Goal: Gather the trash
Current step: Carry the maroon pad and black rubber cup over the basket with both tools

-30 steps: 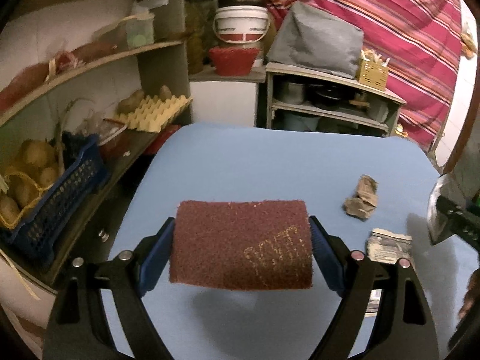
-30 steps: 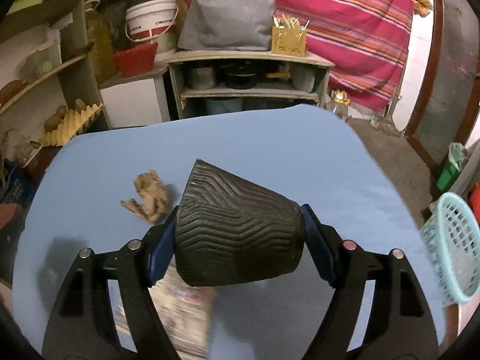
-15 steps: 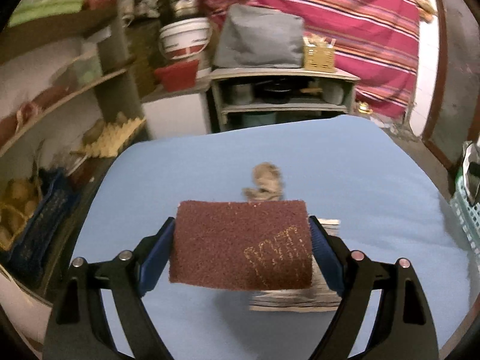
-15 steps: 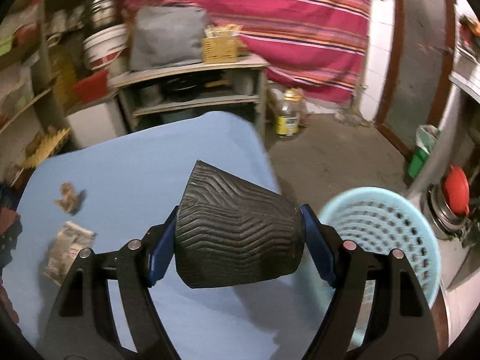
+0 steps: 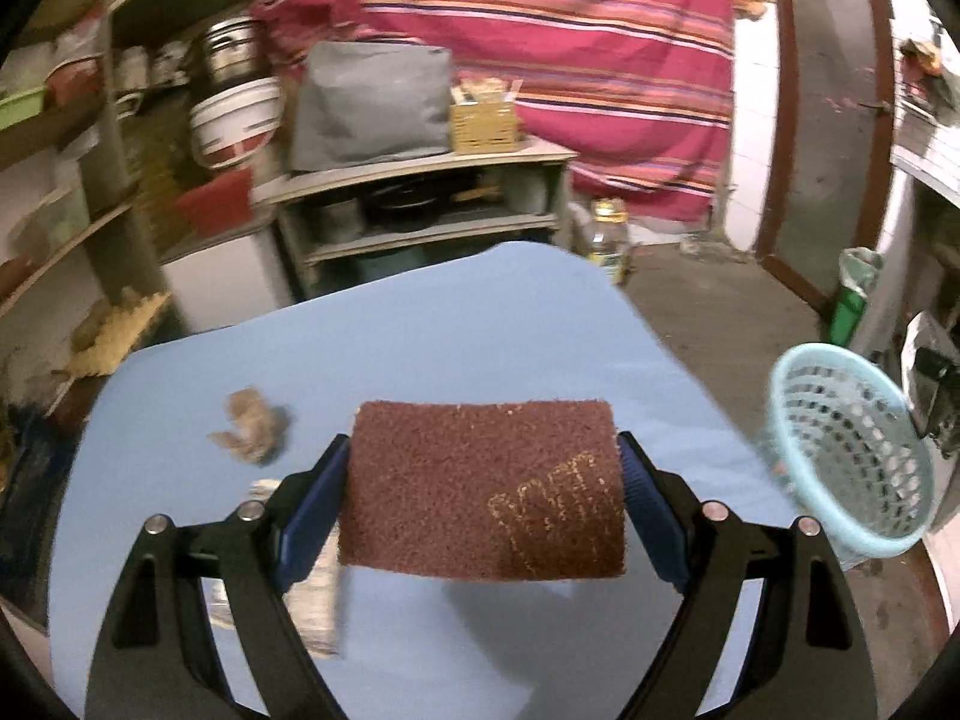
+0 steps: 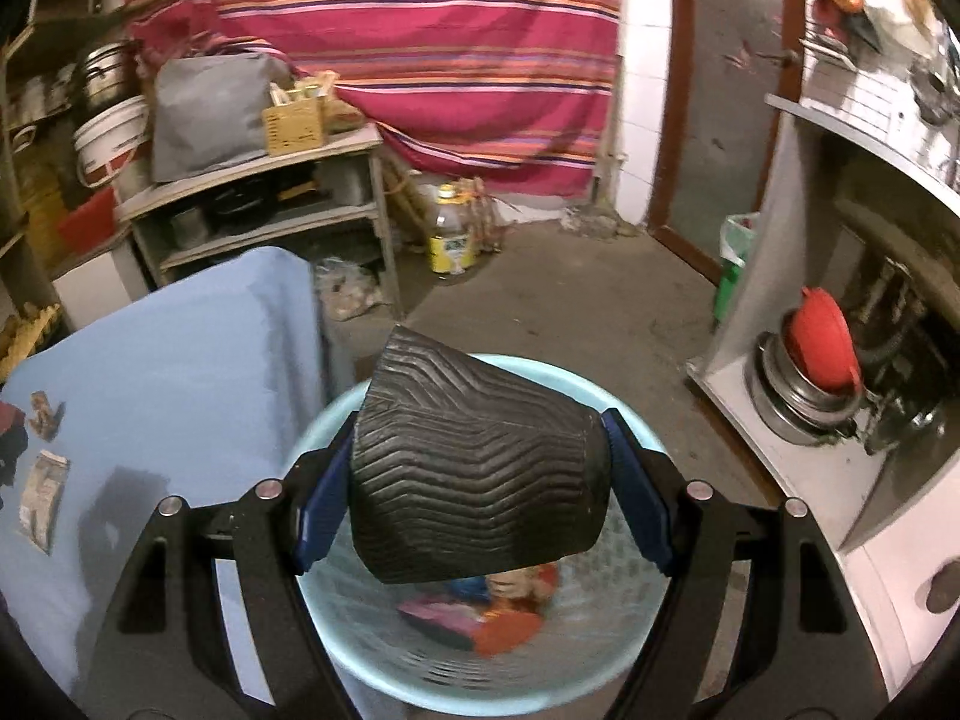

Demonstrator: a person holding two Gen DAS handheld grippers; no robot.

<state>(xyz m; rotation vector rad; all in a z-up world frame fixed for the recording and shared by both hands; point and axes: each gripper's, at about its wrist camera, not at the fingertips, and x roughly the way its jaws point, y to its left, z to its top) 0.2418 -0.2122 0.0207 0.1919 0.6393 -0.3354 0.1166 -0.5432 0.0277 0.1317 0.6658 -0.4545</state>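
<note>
My left gripper (image 5: 483,492) is shut on a dark red scouring pad (image 5: 480,480), held above the blue table (image 5: 456,324). My right gripper (image 6: 477,480) is shut on a black ribbed rubber piece (image 6: 474,468) and holds it right over the light blue basket (image 6: 624,684), which has colourful trash in its bottom. The basket also shows in the left wrist view (image 5: 846,450) off the table's right edge. A crumpled brown paper (image 5: 249,426) and a printed wrapper (image 5: 312,594) lie on the table; both also show in the right wrist view, paper (image 6: 45,414) and wrapper (image 6: 42,498).
Shelves with pots, buckets and a grey bag (image 5: 372,102) stand behind the table. A yellow bottle (image 6: 453,237) stands on the floor. A counter with pots and a red lid (image 6: 822,342) is at the right. A striped curtain (image 6: 420,30) hangs at the back.
Both grippers have swung to the right. My right gripper moved off the table and now hangs over the basket with the black piece. My left gripper still holds the pad.
</note>
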